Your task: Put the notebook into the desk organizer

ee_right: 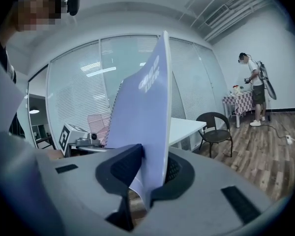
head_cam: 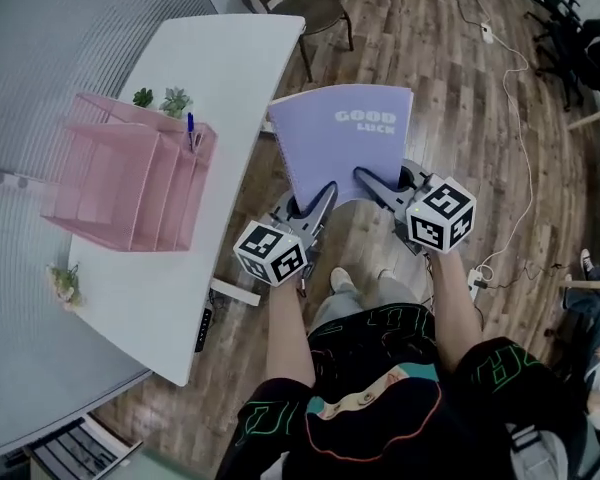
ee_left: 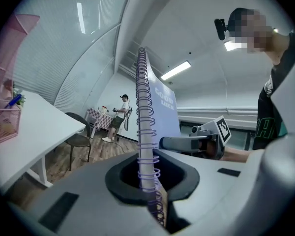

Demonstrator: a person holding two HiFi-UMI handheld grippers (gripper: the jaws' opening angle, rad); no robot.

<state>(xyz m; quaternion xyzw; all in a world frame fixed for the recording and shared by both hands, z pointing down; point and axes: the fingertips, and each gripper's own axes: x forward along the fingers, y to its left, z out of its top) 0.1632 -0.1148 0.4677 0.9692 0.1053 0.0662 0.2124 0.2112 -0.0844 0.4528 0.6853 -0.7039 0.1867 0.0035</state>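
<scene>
A lilac spiral notebook (head_cam: pixel 345 143) with "GOOD LUCK" on its cover is held in the air over the floor, just right of the white table (head_cam: pixel 225 78). My left gripper (head_cam: pixel 318 203) is shut on the notebook's near left corner, at the spiral binding (ee_left: pixel 145 127). The right gripper (head_cam: pixel 377 183) is shut on the near right edge, with the cover (ee_right: pixel 142 112) standing up between its jaws. The pink mesh desk organizer (head_cam: pixel 130 183) stands on the table to the left, apart from the notebook, and also shows as the organizer (ee_left: pixel 5 107) in the left gripper view.
A blue pen (head_cam: pixel 191 128) and small green plants (head_cam: pixel 160 98) sit at the organizer's far end. A bunch of flowers (head_cam: pixel 65 283) lies near the table's front. A dark chair (head_cam: pixel 300 3) stands beyond the table. Cables (head_cam: pixel 515 88) run over the wooden floor. Another person (ee_right: pixel 255 92) stands far off.
</scene>
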